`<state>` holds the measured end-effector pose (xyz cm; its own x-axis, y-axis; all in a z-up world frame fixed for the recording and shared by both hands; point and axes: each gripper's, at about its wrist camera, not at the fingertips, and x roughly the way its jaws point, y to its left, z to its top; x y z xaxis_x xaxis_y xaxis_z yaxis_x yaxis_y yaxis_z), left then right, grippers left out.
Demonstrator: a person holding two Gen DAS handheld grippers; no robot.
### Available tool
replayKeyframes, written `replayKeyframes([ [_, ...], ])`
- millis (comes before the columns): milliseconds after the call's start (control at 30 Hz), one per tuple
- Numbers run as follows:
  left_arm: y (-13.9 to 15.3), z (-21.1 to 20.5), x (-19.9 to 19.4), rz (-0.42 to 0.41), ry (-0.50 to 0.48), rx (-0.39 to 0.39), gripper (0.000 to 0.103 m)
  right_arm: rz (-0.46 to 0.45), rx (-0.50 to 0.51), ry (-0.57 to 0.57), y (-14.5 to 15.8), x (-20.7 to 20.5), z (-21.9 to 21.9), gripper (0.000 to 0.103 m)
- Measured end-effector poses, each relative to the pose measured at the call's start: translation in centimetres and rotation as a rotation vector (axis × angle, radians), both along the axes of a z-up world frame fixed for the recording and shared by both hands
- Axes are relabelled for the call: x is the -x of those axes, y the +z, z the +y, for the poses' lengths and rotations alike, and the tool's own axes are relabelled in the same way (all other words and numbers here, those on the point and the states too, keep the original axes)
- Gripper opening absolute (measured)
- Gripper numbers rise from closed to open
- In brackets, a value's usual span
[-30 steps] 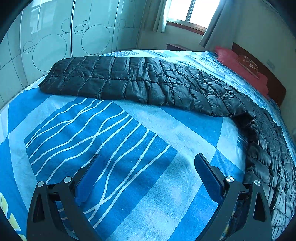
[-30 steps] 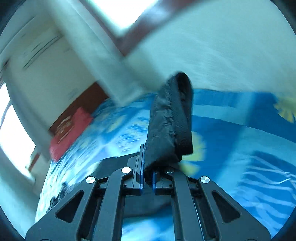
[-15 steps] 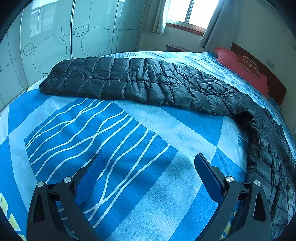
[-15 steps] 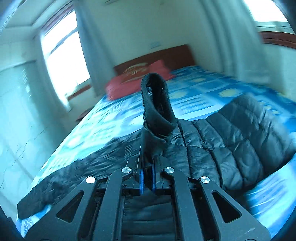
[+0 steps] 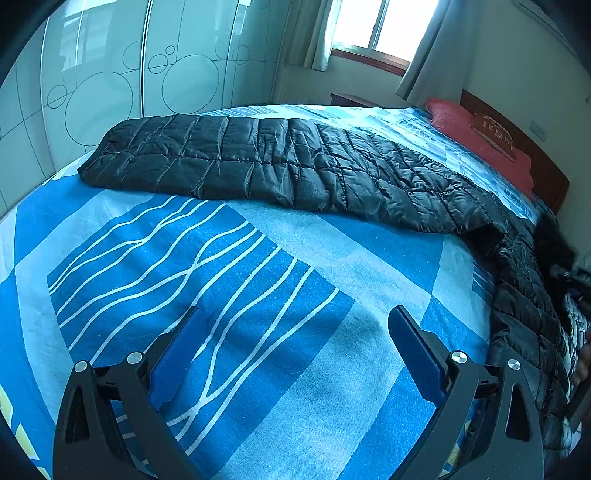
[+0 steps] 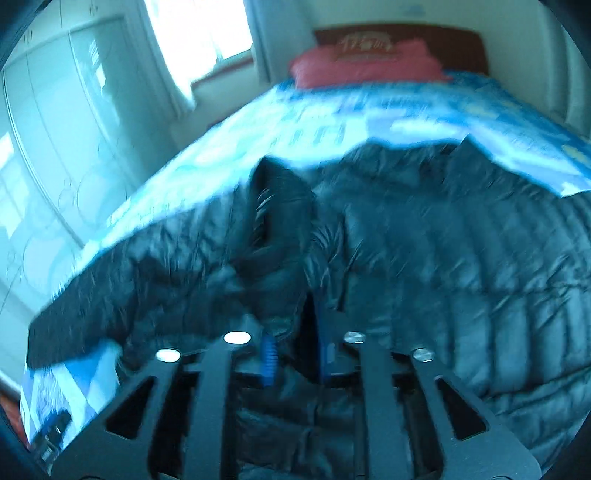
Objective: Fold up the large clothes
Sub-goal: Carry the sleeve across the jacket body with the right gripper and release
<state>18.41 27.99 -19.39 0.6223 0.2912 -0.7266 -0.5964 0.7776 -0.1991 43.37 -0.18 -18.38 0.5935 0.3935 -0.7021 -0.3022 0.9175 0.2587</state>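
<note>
A large black quilted down coat (image 5: 295, 166) lies stretched across the blue patterned bed (image 5: 221, 295), running from the far left to the right edge. My left gripper (image 5: 295, 339) is open and empty, low over the bare bedcover in front of the coat. In the blurred right wrist view, the coat (image 6: 461, 258) fills the frame. My right gripper (image 6: 293, 332) has its jaws a little apart, with a fold of the coat (image 6: 280, 206) lying between and just beyond them; the grip looks loosened.
Red pillows (image 5: 480, 136) and a wooden headboard (image 5: 546, 162) are at the head of the bed. A glass-fronted wardrobe (image 5: 110, 92) stands along the left side. A window with curtains (image 5: 369, 29) is at the back.
The right gripper swung down over the coat and lowered the held fold onto it, and its jaws have parted slightly. The coat's right part shifted. The left gripper stayed still.
</note>
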Motion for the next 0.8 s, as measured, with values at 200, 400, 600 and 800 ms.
replayKeyframes([
  [200,0.0,-0.2,0.0,0.0,0.0,-0.001,0.098,-0.076,-0.086,0.028,4.0,3.3,-5.4,0.054],
  [400,-0.1,-0.4,-0.1,0.012,0.001,-0.013,0.098,-0.131,-0.022,-0.264,6.5,2.8,-21.9,0.022],
  [600,-0.1,-0.7,-0.5,0.038,0.004,-0.035,0.098,-0.047,0.06,-0.462,2.8,0.8,-33.2,0.01],
  [800,-0.2,-0.8,-0.6,0.046,0.003,-0.04,0.098,0.07,0.052,-0.426,-1.1,-0.6,-34.7,0.007],
])
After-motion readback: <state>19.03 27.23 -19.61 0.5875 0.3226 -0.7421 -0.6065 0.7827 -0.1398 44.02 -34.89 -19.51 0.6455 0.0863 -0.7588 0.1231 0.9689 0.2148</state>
